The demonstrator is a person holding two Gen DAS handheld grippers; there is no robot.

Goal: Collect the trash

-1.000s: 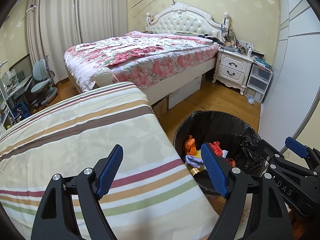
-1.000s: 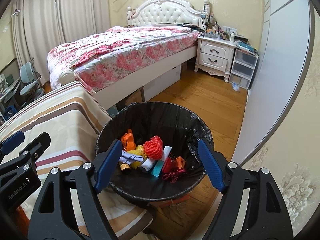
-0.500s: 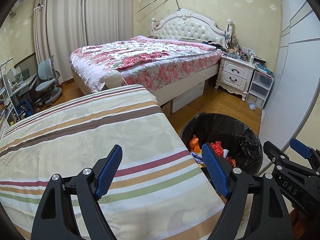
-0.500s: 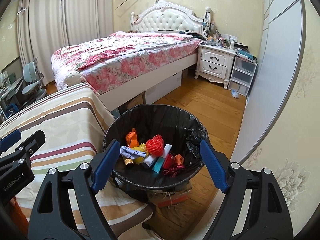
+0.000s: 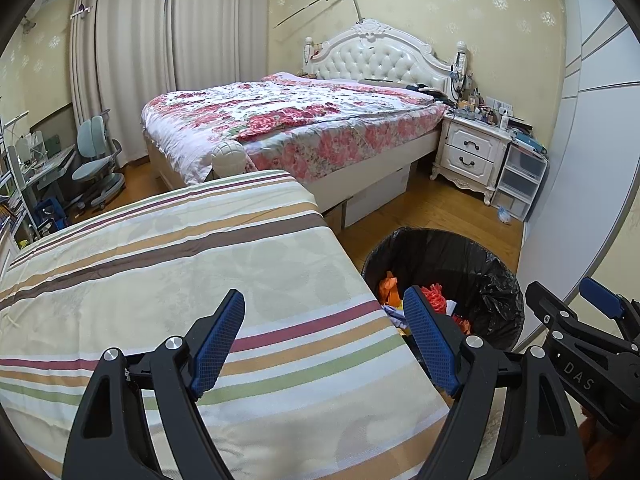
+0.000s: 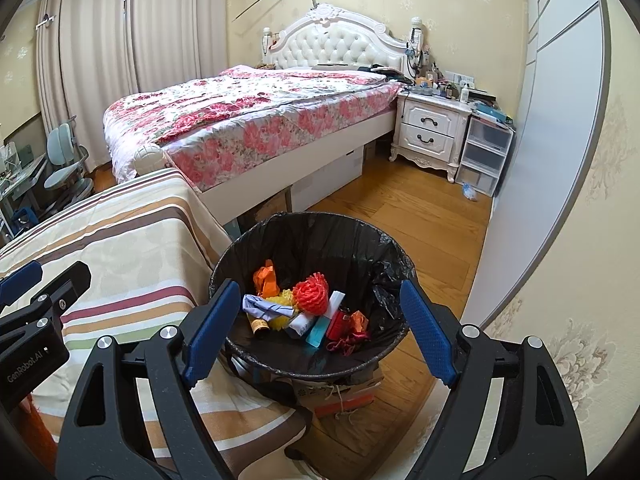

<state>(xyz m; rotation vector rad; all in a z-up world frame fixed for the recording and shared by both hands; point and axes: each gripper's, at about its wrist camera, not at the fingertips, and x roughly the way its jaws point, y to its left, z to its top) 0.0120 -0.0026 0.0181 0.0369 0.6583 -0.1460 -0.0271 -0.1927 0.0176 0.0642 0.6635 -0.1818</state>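
A round bin with a black liner [image 6: 384, 240] [image 5: 492, 280] stands on the wood floor beside the striped table. Inside lie several scraps: a red mesh ball [image 6: 312, 294], orange paper [image 6: 266, 280], a yellow piece [image 6: 282, 300], a teal pack [image 6: 317, 330] and a small bottle [image 6: 258, 325]. My right gripper [image 6: 320, 330] hangs open above the bin's near rim, nothing between its blue pads. My left gripper [image 5: 326, 338] hovers open and empty over the striped cloth [image 5: 160, 280], its right finger near the table's edge by the bin.
A floral-covered bed [image 5: 288, 120] with a white headboard fills the back. A white nightstand [image 5: 468, 152] and plastic drawers [image 5: 520, 184] stand at the right wall. A desk and chairs [image 5: 96, 160] sit far left. A cardboard box [image 6: 340, 396] lies under the bin.
Both grippers have drawn back and up slightly from the bin, so more of the room and the striped cloth shows. The bin looks smaller. Both stay open and empty.
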